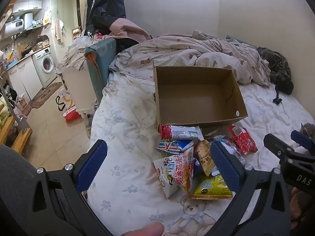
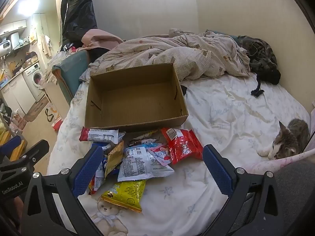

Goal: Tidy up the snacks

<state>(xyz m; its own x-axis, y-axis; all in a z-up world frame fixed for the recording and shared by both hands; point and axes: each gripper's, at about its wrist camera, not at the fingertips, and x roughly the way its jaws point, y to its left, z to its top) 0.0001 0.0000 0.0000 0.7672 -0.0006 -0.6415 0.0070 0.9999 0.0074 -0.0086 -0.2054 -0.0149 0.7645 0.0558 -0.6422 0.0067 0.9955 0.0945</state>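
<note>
Right wrist: rumpled bed sheet (image 2: 226, 108), washing machine (image 2: 35, 78) beyond.

A small lived-in home — a rumpled beige checked duvet (image 1: 196, 53) on a white floral-sheeted bed (image 2: 226, 106), a white front-loading washing machine (image 1: 45, 64) (kitchen corner) alongside.

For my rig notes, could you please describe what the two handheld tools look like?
Both are alike: the left tool and right tool have black angular frames, silver screws and blue textured pads. White lettering marks each body, seen from the other's camera.
</note>
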